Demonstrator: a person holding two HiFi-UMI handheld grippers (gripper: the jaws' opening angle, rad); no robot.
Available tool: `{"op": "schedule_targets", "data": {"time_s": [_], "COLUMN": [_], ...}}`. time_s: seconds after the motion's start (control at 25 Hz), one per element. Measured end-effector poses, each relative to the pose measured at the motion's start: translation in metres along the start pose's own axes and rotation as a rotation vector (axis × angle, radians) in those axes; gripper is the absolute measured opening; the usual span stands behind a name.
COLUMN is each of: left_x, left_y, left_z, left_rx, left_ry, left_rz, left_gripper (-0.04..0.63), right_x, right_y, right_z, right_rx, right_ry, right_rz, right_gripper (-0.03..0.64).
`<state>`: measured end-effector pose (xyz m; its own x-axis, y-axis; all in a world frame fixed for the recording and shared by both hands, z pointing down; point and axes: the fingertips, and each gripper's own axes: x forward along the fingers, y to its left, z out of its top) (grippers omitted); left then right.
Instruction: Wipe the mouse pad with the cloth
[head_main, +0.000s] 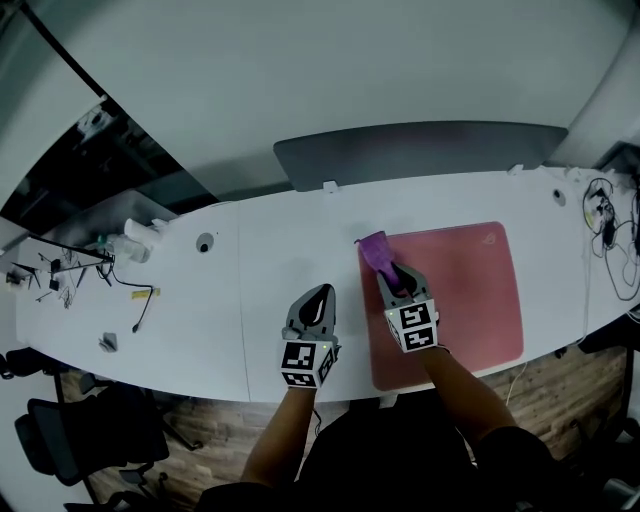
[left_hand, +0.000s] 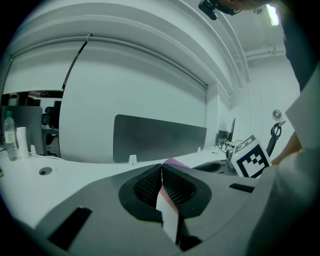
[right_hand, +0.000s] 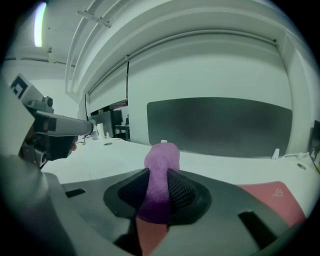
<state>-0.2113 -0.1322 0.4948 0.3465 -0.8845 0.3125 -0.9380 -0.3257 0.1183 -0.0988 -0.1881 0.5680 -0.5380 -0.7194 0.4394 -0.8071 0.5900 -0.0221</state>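
Right hand-held gripper (head_main: 393, 278) is pinching the fuzzy purple cloth (head_main: 374, 247) at the left edge of the rectangular pink mouse pad (head_main: 465, 285). I'd guess wiping has barely begun, with most of the pad left. Left hand-held gripper (head_main: 318, 300) is pressed together and empty over the white tabletop (head_main: 230, 300).

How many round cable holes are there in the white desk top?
2. One round grey cable hole is in the white desk top left of the left tongs; the other is near the far right corner, beyond the pink rectangular mouse pad. Clutter may hide more.

White desk (head_main: 270, 260), grey divider panel (head_main: 420, 150), perhaps cables (head_main: 615, 245) at right.
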Motion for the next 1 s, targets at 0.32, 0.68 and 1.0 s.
{"op": "schedule_targets", "data": {"time_s": [0.32, 0.68, 1.0], "left_x": [-0.009, -0.02, -0.015], "left_y": [0.011, 0.011, 0.009], "left_z": [-0.021, -0.04, -0.037], "left_rx": [-0.005, -0.004, -0.003], "left_ry": [0.03, 0.072, 0.076], "left_rz": [0.006, -0.027, -0.065], "left_gripper": [0.021, 0.021, 0.021], "right_x": [0.04, 0.058, 0.057], "right_y": [0.012, 0.013, 0.011], "right_z": [-0.028, -0.048, -0.049], "right_rx": [0.038, -0.018, -0.027], "right_ry": [0.111, 0.205, 0.231], "right_rz": [-0.054, -0.094, -0.083], "right_gripper": [0.118, 0.12, 0.121]}}
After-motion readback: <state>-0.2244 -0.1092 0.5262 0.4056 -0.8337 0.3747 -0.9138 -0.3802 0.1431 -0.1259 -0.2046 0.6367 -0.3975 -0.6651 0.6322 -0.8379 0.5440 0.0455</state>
